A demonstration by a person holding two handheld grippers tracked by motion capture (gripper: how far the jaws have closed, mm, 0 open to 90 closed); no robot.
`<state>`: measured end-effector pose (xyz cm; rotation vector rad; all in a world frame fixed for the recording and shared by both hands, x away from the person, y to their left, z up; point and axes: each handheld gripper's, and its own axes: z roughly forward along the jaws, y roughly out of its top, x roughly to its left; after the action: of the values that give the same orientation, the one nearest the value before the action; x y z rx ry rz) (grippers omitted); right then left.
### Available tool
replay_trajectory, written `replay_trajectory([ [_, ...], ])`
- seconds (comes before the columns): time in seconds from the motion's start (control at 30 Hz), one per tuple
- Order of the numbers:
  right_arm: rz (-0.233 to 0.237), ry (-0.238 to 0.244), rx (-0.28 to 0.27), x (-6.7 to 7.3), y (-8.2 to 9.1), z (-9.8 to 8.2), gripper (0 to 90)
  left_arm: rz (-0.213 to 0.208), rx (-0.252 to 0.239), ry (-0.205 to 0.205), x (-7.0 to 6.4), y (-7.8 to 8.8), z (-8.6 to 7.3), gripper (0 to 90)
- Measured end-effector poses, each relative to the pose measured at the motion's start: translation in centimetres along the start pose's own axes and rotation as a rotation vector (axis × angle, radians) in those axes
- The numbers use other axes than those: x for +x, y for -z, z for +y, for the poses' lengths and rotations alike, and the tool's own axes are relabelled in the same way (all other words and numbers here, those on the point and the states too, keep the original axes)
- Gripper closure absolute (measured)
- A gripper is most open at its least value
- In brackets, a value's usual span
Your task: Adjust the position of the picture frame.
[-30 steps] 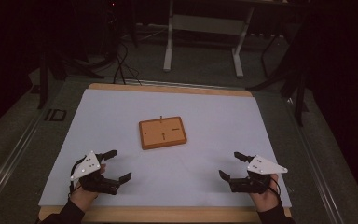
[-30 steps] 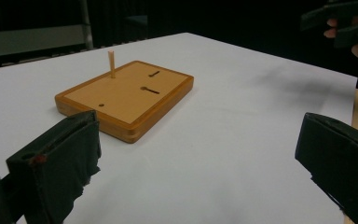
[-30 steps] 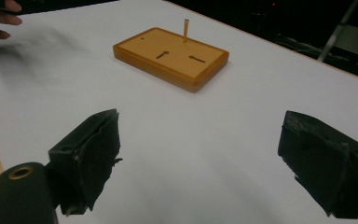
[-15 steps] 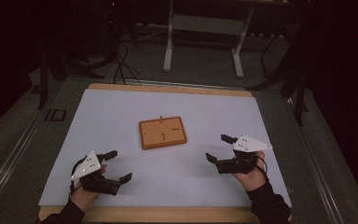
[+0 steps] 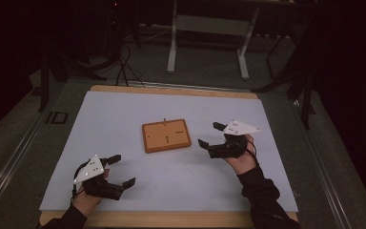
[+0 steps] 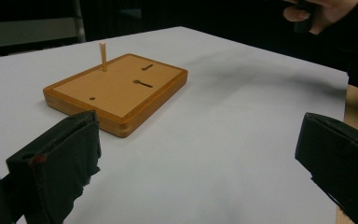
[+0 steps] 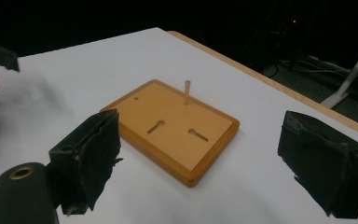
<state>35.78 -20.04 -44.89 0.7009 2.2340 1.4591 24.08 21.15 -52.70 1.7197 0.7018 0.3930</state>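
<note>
Two grippers, jaws spread, empty — right gripper point(image 5: 213, 135) nears the wooden peg board point(image 5: 166, 135) mid-tabletop point(image 5: 105, 119); left gripper point(image 5: 120, 170) waits. We'd pinch the thin, light, snappable peg point(image 7: 186, 92) low.

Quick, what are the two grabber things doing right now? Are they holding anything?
Left gripper: open, jaws wide apart, holding nothing, near the table's front edge.
Right gripper: open, holding nothing, just right of the flat orange wooden board.
</note>
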Motion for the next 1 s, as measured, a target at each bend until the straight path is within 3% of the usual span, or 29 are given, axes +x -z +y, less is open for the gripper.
replay_trajectory([
  [0.43, 0.019, -0.019, 0.015, 0.0, -4.7, 0.7, 18.0, -0.006, -0.001, 0.004, 0.0, 0.1, 0.0, 0.5],
  [1.0, 0.045, -0.041, 0.061, 0.2, -11.7, -0.1, 24.8, -0.017, -0.001, 0.011, 0.1, 0.3, -0.1, 0.5],
])
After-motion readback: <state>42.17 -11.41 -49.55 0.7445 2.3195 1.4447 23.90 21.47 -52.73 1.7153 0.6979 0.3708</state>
